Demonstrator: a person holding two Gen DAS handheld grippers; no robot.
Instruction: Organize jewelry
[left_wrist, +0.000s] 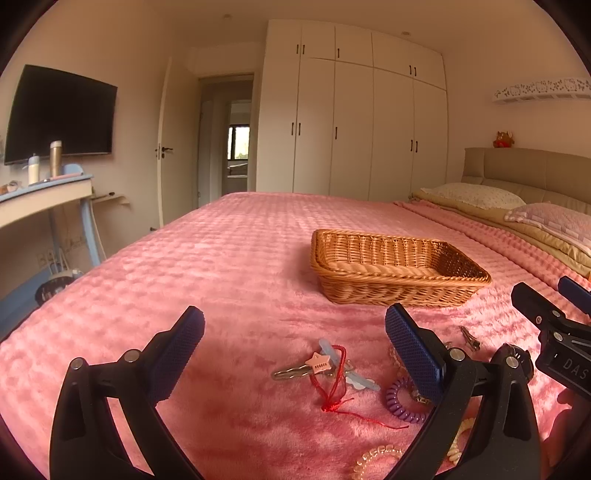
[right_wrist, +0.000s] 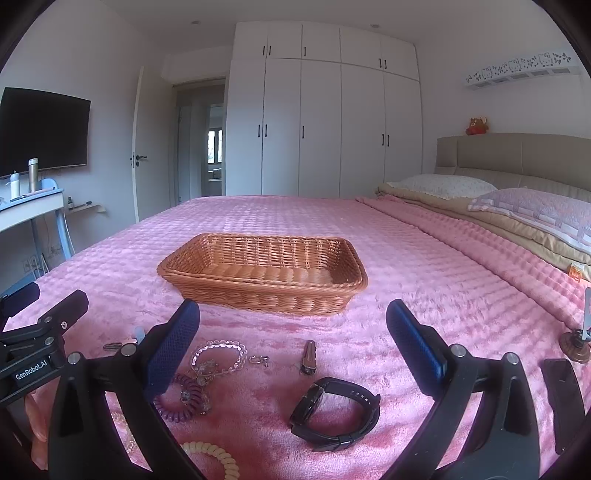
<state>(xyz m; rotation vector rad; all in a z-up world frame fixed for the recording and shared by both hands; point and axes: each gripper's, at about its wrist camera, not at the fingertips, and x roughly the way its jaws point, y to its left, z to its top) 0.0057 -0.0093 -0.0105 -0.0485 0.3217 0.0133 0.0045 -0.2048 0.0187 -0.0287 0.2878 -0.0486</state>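
A wicker basket (left_wrist: 399, 271) (right_wrist: 264, 273) sits empty on the pink bed cover. My left gripper (left_wrist: 295, 347) is open above a star-tagged hair clip with a red string bracelet (left_wrist: 332, 380), and a purple coil hair tie (left_wrist: 400, 400) lies by its right finger. My right gripper (right_wrist: 293, 341) is open over a black watch (right_wrist: 334, 415), with a small brown clip (right_wrist: 308, 357) just beyond. A clear bead bracelet (right_wrist: 218, 358), a purple coil tie (right_wrist: 181, 400) and a cream coil tie (right_wrist: 218, 458) lie by its left finger. Nothing sits between either pair of fingers.
The pink bed cover (left_wrist: 229, 266) stretches far behind the basket. Pillows (right_wrist: 535, 210) and a headboard (right_wrist: 517, 155) are at the right. A desk with bottles (left_wrist: 44, 192) stands left of the bed. A silver clip (left_wrist: 470, 338) lies near the right gripper's body (left_wrist: 554, 332).
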